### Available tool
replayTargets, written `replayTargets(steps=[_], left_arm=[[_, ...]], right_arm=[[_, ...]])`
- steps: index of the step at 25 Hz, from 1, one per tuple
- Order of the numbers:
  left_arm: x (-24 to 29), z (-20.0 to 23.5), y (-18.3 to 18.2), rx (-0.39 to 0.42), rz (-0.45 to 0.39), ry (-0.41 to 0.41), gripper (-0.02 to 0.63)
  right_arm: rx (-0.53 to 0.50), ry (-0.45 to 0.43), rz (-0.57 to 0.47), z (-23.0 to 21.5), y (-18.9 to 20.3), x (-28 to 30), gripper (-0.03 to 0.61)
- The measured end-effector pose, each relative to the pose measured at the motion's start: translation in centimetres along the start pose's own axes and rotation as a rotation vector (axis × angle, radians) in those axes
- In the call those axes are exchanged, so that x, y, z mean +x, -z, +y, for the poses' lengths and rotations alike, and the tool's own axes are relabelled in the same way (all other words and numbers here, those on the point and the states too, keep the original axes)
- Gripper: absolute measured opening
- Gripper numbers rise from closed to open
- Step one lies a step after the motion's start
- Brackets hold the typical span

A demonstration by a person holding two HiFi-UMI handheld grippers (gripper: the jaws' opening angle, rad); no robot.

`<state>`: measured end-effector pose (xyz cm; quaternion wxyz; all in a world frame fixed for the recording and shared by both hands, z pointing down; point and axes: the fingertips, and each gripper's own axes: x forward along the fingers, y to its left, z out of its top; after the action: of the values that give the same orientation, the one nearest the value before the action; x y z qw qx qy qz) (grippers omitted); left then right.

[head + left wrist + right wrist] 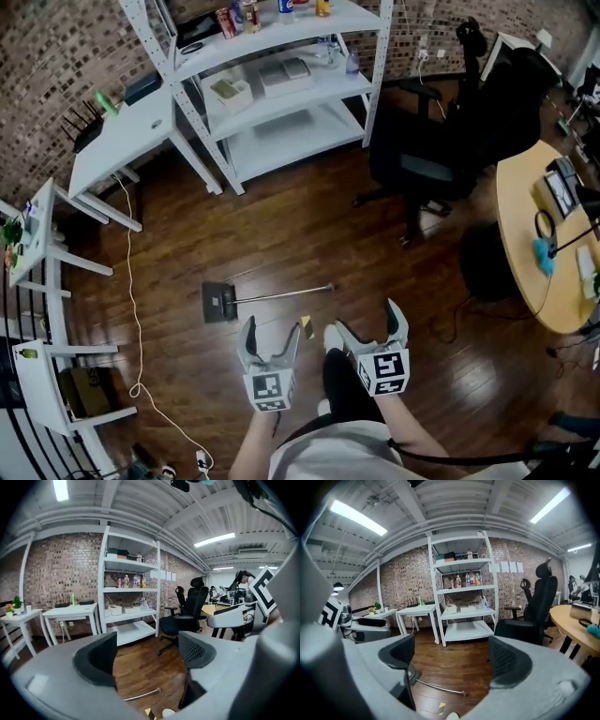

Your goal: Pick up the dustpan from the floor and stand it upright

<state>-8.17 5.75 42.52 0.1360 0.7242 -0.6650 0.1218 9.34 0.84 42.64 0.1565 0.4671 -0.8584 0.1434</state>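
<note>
The dustpan [220, 302] lies flat on the floor [309, 225], not picked up yet. The left tongs [272, 336] and right tongs [369, 323] hang near it, both spread wide and empty. Next, one should probably reach down and pinch its long handle [281, 294].

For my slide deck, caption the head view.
Left gripper and right gripper, both open and empty, near the dustpan lying on the wooden floor.

Dark dustpan [220, 302] with long thin silver handle [281, 293], lying flat on wooden floor [309, 234], handle pointing right
</note>
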Motion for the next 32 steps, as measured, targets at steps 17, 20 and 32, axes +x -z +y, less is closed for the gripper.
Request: replayTargets(steps=[17, 20, 32], left_arm=[[21.0, -0.4, 26.5, -0.008, 0.501, 0.242, 0.388], [23.4, 0.1, 31.1, -0.011, 0.553, 0.288, 0.397], [33.2, 3.9, 51.0, 0.120, 0.717, 0.497, 0.393]], right_arm=[[0.312, -0.165, 0.552, -4.8, 32.5, 20.0, 0.413], [0.320, -0.140, 0.593, -5.5, 36.9, 23.3, 0.402], [-0.132, -0.342, 0.865, -6.5, 57.9, 36.7, 0.296]])
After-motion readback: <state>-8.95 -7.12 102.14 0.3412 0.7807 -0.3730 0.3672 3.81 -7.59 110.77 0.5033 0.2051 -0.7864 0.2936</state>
